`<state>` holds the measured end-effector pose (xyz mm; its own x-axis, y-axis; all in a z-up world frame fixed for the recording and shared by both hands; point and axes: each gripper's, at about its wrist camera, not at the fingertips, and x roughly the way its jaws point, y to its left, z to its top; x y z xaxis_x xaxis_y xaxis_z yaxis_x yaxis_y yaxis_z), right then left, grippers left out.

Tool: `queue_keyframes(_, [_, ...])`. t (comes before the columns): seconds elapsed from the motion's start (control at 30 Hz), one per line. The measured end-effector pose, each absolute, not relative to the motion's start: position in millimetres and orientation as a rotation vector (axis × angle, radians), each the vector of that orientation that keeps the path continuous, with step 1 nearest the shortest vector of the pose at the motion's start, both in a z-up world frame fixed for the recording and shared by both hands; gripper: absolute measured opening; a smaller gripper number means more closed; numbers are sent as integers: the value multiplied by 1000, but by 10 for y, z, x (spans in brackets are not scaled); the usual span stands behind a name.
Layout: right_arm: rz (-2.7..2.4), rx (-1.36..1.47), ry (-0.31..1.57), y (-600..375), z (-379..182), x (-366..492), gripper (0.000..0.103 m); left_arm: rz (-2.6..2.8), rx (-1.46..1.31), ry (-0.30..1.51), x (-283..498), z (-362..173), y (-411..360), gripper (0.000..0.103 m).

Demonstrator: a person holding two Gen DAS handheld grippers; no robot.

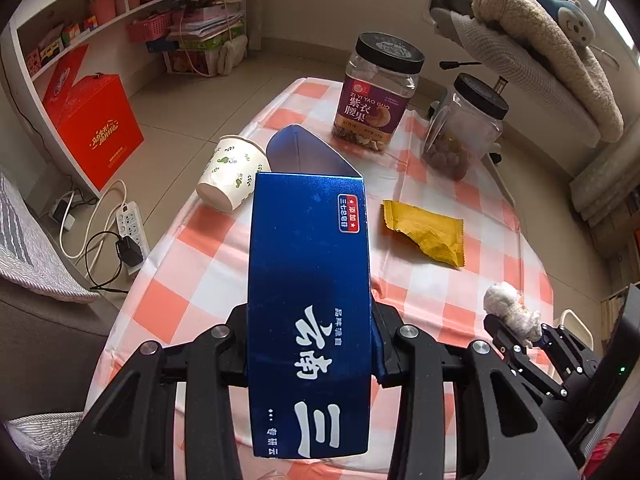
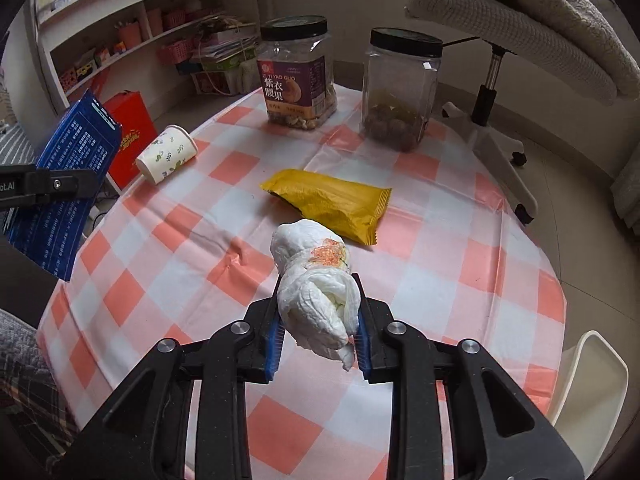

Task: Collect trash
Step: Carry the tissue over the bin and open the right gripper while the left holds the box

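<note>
My left gripper (image 1: 310, 354) is shut on an open blue carton (image 1: 308, 280) and holds it above the checked table (image 1: 200, 272); the carton also shows at the left of the right wrist view (image 2: 68, 168). My right gripper (image 2: 320, 332) is shut on a crumpled white tissue (image 2: 316, 280) with an orange stain, held above the table; the tissue also shows in the left wrist view (image 1: 510, 312). A yellow snack wrapper (image 2: 332, 204) lies on the table ahead; it also shows in the left wrist view (image 1: 426, 232). A paper cup (image 2: 166, 158) lies on its side near the left edge.
Two black-lidded jars stand at the far end: a labelled nut jar (image 2: 298, 76) and a clear jar (image 2: 400, 88). An office chair (image 2: 496, 80) with blankets stands beyond. A red box (image 1: 96, 128), shelves and a power strip (image 1: 130, 224) are at the left.
</note>
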<state>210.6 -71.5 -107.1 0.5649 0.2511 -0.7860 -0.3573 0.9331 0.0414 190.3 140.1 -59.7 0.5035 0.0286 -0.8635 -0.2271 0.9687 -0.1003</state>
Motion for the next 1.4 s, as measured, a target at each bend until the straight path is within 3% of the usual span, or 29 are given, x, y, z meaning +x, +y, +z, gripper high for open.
queue_keyframes(0.67, [166, -57, 752, -1458, -562, 1901, 28, 92, -132, 990, 1930, -558, 870, 40])
queue_keyframes(1.4, [-196, 28, 713, -2976, -355, 1552, 29, -24, 21, 979, 1945, -699, -55, 40])
